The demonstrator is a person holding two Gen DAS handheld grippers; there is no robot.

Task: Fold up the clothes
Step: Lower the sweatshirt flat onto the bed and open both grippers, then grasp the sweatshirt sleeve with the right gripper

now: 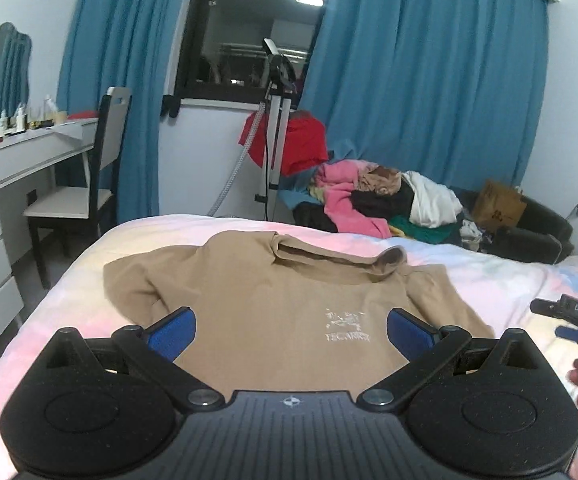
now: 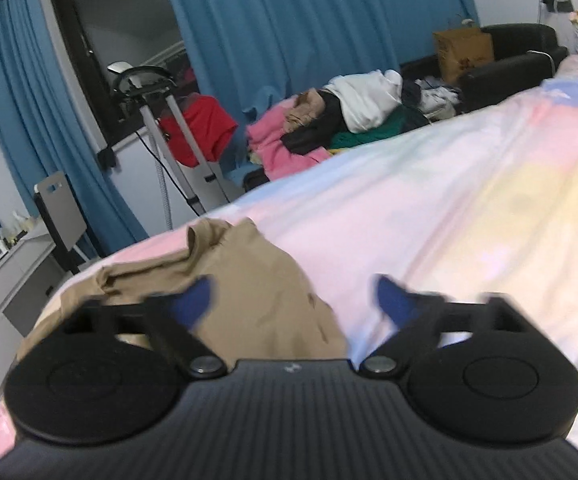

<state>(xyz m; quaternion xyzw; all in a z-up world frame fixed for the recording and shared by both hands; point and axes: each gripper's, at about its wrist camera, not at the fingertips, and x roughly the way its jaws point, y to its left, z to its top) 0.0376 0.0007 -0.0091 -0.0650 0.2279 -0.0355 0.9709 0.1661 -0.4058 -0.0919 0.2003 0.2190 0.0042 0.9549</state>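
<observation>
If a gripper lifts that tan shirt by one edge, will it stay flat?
Probably not: the tan shirt already lies creased and bunched at its sleeves, so it should droop. It looks light. Pushed, it may wrinkle on the bedsheet rather than slide.

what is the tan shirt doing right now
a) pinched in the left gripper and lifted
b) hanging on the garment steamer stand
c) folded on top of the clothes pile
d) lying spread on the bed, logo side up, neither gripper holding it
d: the tan shirt lies flat on the bed with its white logo showing, and the left gripper and right gripper are both open above it.
</observation>
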